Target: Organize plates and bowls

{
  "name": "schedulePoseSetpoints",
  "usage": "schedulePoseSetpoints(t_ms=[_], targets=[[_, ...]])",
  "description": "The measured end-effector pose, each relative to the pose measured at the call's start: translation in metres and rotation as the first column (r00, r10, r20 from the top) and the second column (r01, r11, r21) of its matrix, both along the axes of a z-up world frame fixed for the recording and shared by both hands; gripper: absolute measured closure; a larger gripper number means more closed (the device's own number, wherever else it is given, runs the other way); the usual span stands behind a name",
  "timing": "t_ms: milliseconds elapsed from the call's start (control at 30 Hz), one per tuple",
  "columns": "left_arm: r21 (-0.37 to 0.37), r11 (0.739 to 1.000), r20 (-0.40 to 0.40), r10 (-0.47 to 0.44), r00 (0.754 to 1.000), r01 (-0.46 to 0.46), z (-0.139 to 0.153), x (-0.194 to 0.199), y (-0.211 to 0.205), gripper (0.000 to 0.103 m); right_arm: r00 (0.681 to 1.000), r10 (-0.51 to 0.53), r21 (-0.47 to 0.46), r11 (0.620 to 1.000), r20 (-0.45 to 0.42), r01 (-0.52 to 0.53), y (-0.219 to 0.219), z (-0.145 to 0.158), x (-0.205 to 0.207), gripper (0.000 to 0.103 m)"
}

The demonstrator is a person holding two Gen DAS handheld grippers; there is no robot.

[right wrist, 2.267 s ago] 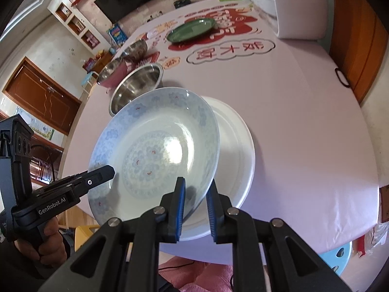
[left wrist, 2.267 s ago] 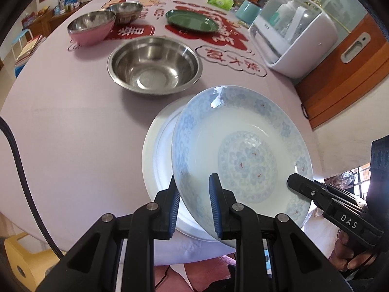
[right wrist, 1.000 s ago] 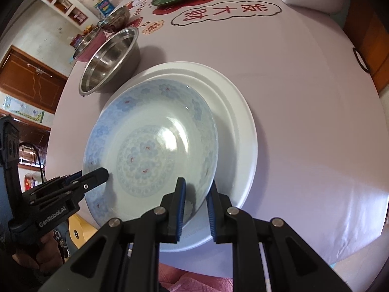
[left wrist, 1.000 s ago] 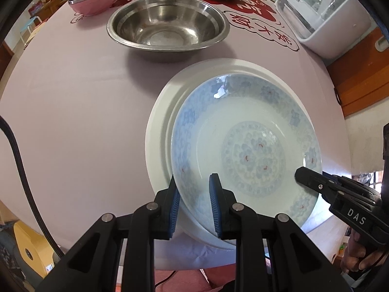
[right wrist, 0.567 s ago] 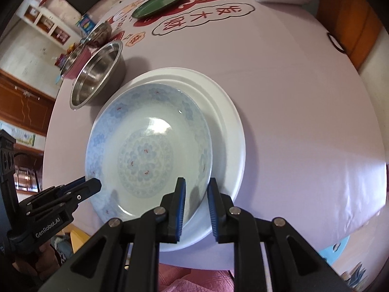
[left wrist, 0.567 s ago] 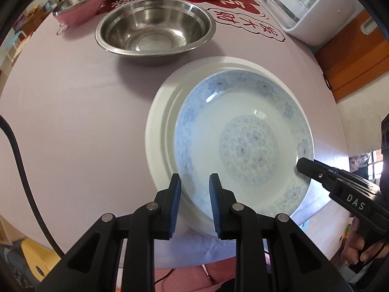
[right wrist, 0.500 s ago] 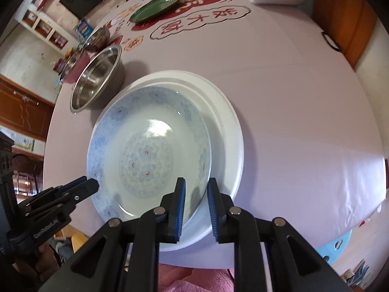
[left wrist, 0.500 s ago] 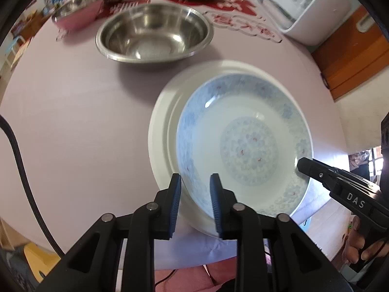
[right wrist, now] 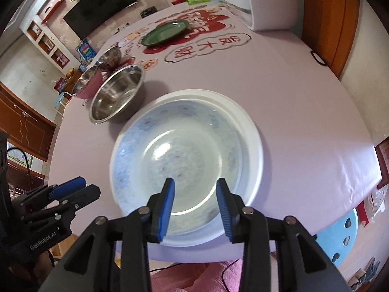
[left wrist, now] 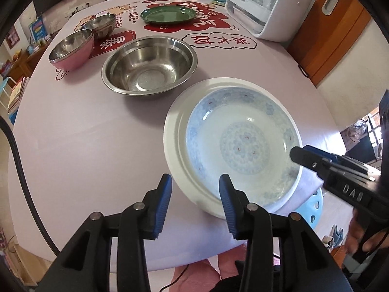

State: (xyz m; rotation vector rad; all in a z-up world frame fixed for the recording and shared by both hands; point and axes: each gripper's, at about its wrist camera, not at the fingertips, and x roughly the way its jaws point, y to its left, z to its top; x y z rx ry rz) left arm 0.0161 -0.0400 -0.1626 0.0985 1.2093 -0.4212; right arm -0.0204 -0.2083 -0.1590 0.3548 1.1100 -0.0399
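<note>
Both wrist cameras look down close over the table's (left wrist: 73, 126) near edge. Left views from the left, right from the right; both share the stacked plates (left wrist: 239, 143) (right wrist: 189, 165) and steel bowl (left wrist: 148, 65) (right wrist: 116, 95).

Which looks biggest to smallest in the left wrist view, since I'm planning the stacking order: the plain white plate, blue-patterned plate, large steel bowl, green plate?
1. Plain white plate.
2. Blue-patterned plate, resting inside it.
3. Large steel bowl; it sits farther away, so its rank against the patterned plate is unsure.
4. Green plate, farthest away, so its true size is uncertain.
</note>
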Motion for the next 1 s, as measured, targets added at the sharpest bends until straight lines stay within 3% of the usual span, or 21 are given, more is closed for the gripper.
schedulePoseSetpoints(t_ms=[400,767,867,1000], targets=[[-0.001,1.0,0.113,0.008,0.994,-0.008,0.047,0.007,0.027,0.06,0.997,0.041,-0.029,0.999,0.068,-0.039,0.029,0.023,-0.003,0.059],[0.036,0.996,0.237,0.067,0.969,-0.078,0.098,0.039,0.029,0.06,0.984,0.051,-0.011,0.999,0.169,-0.05,0.0,0.071,0.027,0.057],[0.047,0.993,0.273,0.096,0.957,-0.113,0.113,0.053,0.027,0.06,0.976,0.072,-0.029,0.997,0.206,-0.068,-0.009,0.088,0.041,0.047],[0.043,0.985,0.308,0.143,0.94,-0.164,0.131,0.068,0.025,0.06,0.962,0.124,-0.05,0.992,0.243,-0.115,-0.019,0.106,0.061,0.044]])
